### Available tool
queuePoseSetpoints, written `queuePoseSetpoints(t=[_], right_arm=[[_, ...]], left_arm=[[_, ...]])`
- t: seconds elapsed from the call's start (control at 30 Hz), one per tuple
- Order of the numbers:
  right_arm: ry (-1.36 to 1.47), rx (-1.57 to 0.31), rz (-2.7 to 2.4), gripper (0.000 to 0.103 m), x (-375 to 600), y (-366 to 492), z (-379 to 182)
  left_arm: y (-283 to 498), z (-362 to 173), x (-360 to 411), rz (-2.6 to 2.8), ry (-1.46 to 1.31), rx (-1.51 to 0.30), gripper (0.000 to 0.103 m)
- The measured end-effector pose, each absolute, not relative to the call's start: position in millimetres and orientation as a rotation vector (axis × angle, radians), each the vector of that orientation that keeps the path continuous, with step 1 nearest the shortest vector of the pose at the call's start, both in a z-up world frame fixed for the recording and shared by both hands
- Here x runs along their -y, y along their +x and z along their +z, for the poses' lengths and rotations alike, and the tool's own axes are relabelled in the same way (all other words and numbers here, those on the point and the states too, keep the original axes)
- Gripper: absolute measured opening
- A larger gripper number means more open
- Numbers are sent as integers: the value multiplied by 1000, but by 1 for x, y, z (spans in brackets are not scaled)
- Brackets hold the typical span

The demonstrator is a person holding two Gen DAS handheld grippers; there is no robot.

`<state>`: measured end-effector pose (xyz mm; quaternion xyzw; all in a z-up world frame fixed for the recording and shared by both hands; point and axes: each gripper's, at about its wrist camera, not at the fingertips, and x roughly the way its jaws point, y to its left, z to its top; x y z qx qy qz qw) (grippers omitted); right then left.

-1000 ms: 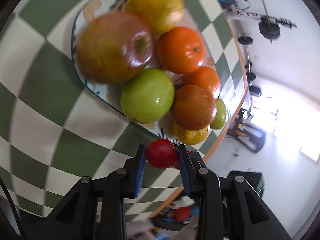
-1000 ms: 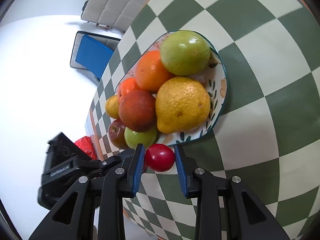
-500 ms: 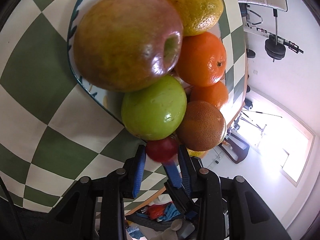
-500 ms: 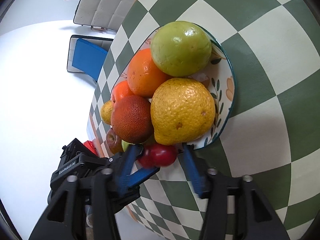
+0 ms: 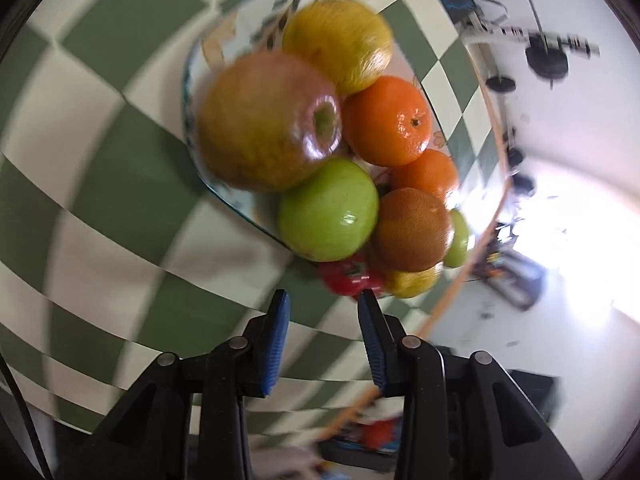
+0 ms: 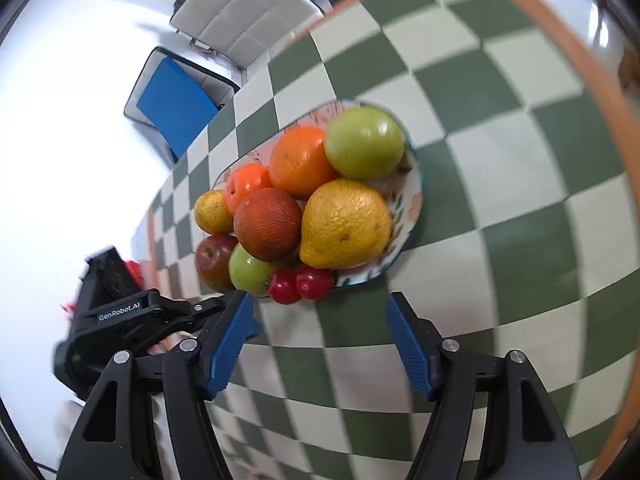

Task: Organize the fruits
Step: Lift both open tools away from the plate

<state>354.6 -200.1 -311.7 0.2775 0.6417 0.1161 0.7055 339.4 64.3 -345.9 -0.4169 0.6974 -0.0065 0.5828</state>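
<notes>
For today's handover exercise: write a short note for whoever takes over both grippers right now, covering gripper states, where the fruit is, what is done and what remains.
Left gripper: open, empty, just short of the plate.
Right gripper: open wide, empty, also at the plate's near edge.
Plate on the checked table: piled with apples, oranges and yellow citrus.
Two small red fruits sit side by side at the plate's near rim.
Done: all visible fruit is on the plate.
Left: no loose fruit in view; check the rim pair sits steady.

A round table with a green-and-cream checked cloth (image 6: pixel 500 208) and orange rim carries one thing: an oval, leaf-patterned ceramic plate (image 6: pixel 414 200), heaped with fruit, just ahead of the right gripper's (image 6: pixel 320 312) fingertips.
</notes>
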Motion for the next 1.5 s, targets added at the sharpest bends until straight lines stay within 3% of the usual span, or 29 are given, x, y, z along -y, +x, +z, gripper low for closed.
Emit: queuePoseSetpoints(t=[0.03, 0.1, 0.17, 0.2, 0.43, 0.63, 1.0, 1.5], right_arm=[[542, -1409, 243, 72, 198, 353, -301], [380, -1372, 203, 80, 191, 349, -282], [272, -1338, 177, 95, 186, 341, -265], [224, -1322, 161, 96, 186, 337, -258], [92, -1239, 77, 96, 182, 318, -222], [73, -1214, 51, 96, 178, 305, -206], [75, -1147, 16, 97, 184, 285, -169], [82, -993, 38, 97, 184, 208, -54]], left_arm=[[338, -340, -65, -5, -905, -1625, 33], [336, -325, -62, 25, -734, -1609, 33], [332, -307, -55, 47, -534, -1574, 34], [329, -299, -51, 55, -454, -1559, 37], [307, -256, -35, 81, -154, -1432, 91], [301, -236, -22, 95, -89, -1361, 99], [285, -190, -16, 100, -42, -1260, 99], [217, -83, -11, 59, -37, -1086, 99]])
